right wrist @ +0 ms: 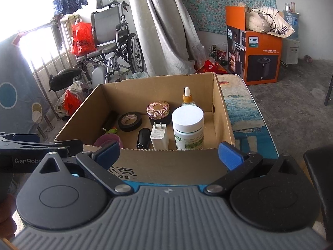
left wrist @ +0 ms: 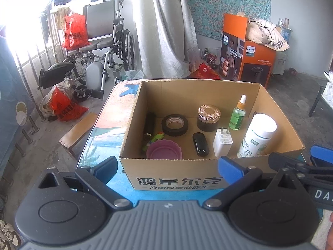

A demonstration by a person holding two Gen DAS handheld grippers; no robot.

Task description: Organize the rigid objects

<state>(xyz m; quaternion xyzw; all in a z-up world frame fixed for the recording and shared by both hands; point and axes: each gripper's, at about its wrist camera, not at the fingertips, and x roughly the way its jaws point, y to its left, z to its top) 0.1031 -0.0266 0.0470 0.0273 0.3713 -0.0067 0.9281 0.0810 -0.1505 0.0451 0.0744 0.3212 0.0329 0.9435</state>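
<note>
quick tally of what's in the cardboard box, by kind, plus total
Bottles: 2 - white pill bottle, green dropper bottle
Jars: 1 - ribbed-lid jar
Tape rolls: 1 - black tape
Chargers: 1 - white plug adapter
Black cylinders: 2 -
Bowls: 1 - purple bowl
Green toy-like item: 1 -, partly hidden
Total: 9

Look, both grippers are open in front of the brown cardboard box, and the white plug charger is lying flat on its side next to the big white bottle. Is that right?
Not quite. The white plug charger stands upright, prongs pointing up, as the left wrist view shows. The rest holds: it is beside the big white bottle inside the brown cardboard box, and the left gripper and right gripper are both open.
</note>
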